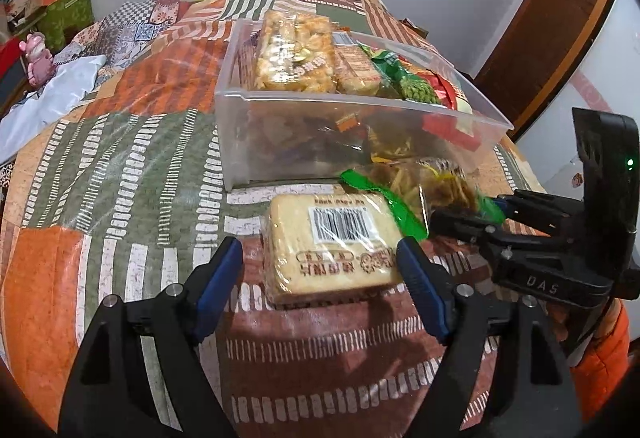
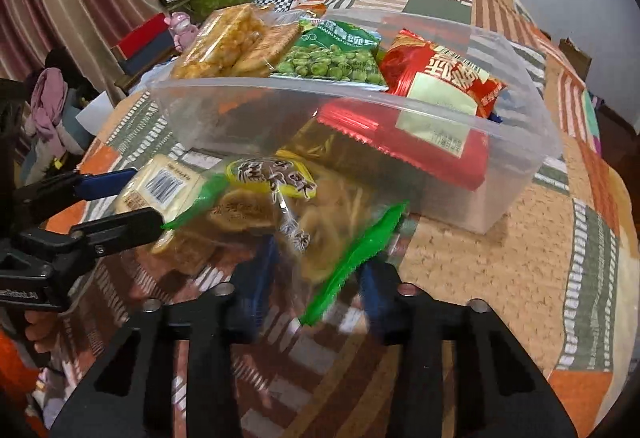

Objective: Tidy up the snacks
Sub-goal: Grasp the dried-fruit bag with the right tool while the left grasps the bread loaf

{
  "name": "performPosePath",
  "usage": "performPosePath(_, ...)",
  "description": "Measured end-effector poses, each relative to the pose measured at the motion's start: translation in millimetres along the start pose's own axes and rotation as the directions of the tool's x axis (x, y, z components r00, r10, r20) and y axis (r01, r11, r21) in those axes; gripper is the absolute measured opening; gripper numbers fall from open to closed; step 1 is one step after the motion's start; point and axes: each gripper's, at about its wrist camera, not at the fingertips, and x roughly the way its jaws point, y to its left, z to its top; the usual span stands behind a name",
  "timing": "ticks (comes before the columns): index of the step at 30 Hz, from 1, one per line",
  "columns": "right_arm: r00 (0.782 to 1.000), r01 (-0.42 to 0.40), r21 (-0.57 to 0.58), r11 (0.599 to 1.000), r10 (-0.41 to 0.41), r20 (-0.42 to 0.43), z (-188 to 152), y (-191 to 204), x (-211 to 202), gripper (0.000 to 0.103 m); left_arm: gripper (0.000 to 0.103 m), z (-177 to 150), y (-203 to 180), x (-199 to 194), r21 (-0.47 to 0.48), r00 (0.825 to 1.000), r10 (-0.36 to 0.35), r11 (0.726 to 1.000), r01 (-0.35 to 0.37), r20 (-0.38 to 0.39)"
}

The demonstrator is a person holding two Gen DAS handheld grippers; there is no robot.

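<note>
A clear plastic bin (image 1: 360, 102) (image 2: 280, 82) on the patchwork cloth holds several snack packs, among them green peas (image 2: 332, 57) and a red packet (image 2: 436, 77). In front of it lies a wrapped pale cake (image 1: 332, 250) (image 2: 160, 185) with a barcode. My left gripper (image 1: 320, 258) (image 2: 148, 193) stands open astride the cake, with a gap showing at its left pad. Beside the cake is a clear bag of brown chips (image 1: 432, 181) (image 2: 280, 213) with green sealed ends. My right gripper (image 2: 318, 270) (image 1: 468, 209) is shut on the near part of that bag.
The bin's front wall stands just beyond both grippers. A green box (image 1: 68, 9) of clutter, a pink figurine (image 1: 38, 53) and a white cloth (image 1: 52, 97) lie at the far left. A wooden door (image 1: 560, 17) is at the right. An orange sleeve (image 1: 600, 358) shows behind the right gripper.
</note>
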Motion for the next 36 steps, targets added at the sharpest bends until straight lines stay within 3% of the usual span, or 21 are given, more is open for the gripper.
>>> performPosePath(3,0.999,0.024,0.006,1.0,-0.024,0.025,-4,-1,-8,0.028,0.079,-1,-7,-3,0.012,1.0,-0.014,1.0,0.014,0.005)
performPosePath(6,0.998,0.05,0.007,0.999,-0.05,0.04,-6,-1,-15,0.025,0.086,-2,-16,-3,0.026,1.0,-0.013,1.0,0.013,0.008)
performPosePath(13,0.994,0.09,0.035,0.995,-0.092,0.064,-17,-9,-29,0.022,0.095,0,-27,8,0.052,1.0,0.025,0.998,-0.026,0.014)
performPosePath(20,0.989,0.101,0.082,0.992,-0.109,0.097,-21,-18,-42,0.017,0.094,3,-28,21,0.056,0.996,0.084,0.995,-0.084,0.012)
performPosePath(22,0.988,0.105,0.089,0.991,-0.113,0.101,-22,-20,-44,0.016,0.082,3,-24,25,0.042,0.997,0.08,0.996,-0.08,0.0)
performPosePath(36,0.979,0.083,0.11,0.99,-0.101,0.179,-28,-17,-68,0.011,0.079,1,-28,-6,0.052,0.996,0.044,0.997,-0.049,0.082)
